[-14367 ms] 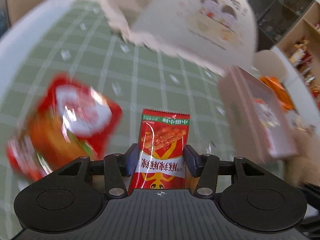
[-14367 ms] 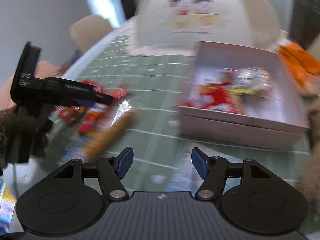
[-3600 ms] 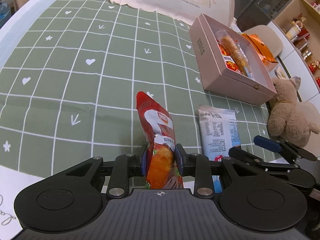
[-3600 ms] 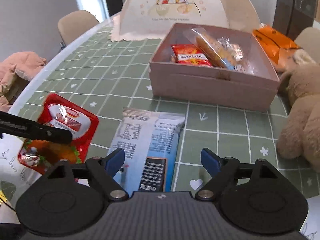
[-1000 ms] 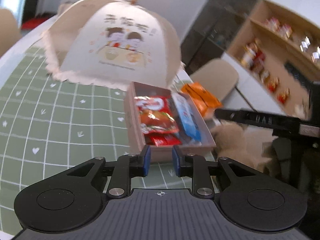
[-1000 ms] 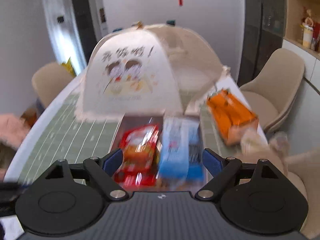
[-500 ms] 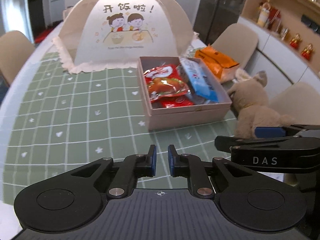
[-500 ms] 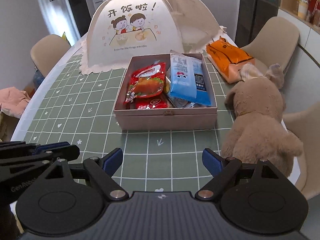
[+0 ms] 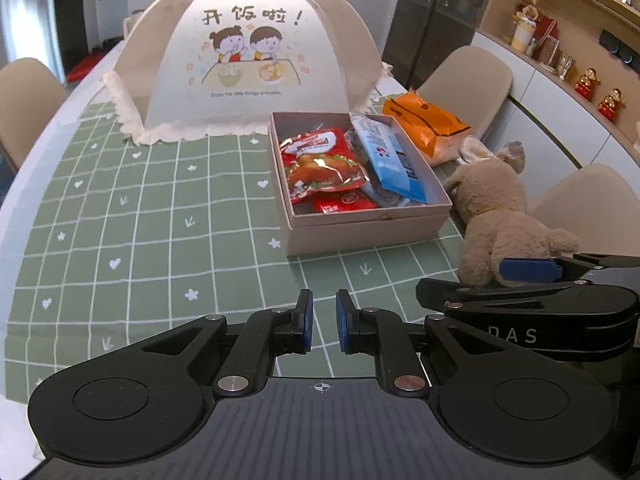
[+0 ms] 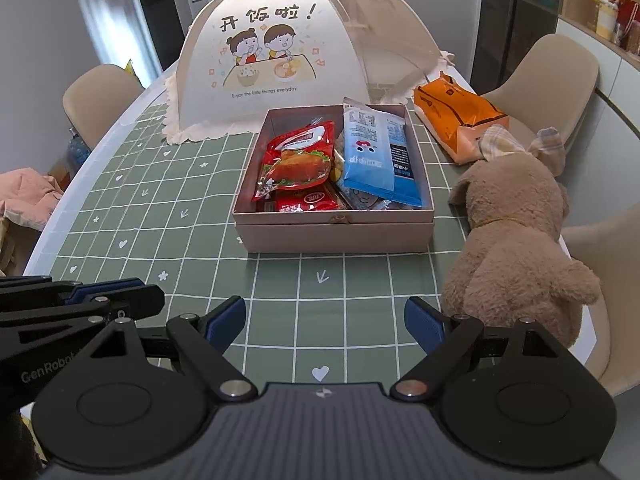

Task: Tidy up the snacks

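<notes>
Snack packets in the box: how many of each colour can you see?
Red packets: 2, the chicken one and a small one under it.
Blue packets: 1.
Total: 3; clear wrappers underneath are too hidden to count.

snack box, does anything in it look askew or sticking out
Slightly. In the pink box the blue packet lies tilted, its far end propped on the back rim and poking above it. The red chicken packet slants over a smaller red packet. Nothing looks spilled or torn.
</notes>
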`<state>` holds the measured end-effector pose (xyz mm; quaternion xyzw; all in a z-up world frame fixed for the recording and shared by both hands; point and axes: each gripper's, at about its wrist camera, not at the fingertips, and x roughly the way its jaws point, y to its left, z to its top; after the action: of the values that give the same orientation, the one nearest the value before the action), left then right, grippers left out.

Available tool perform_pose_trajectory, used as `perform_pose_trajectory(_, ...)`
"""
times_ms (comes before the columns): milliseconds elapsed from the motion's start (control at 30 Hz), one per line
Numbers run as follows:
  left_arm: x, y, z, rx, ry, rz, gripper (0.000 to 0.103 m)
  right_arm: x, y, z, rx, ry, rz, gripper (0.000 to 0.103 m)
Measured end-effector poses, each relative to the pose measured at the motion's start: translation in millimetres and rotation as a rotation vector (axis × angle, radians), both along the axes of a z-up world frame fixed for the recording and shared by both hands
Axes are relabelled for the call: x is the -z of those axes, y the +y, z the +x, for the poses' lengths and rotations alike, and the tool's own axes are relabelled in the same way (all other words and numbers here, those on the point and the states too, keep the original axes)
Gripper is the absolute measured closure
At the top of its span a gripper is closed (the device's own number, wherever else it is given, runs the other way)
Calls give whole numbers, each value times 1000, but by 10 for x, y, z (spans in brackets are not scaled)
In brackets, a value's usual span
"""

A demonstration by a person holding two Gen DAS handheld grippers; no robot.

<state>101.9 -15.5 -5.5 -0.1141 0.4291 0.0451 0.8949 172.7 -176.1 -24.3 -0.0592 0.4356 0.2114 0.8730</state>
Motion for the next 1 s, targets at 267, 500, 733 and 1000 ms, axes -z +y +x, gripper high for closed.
perform_pose_trajectory(267,7,-30,-1,-4,6,-6,87,20,-14,-4,-6,11,1,16)
perform_pose_trajectory(500,20,-44,-6,1,10,-18,87,34,-10,-10,-7,17,-1,16)
perform_pose_trajectory(733,30,-21,-18,-3,12,-29,87,36,-11,-19,-10,19,2,16)
perform_pose_trajectory(1000,24,-17,-28,-3,10,-31,87,37,-8,-32,-14,20,4,16)
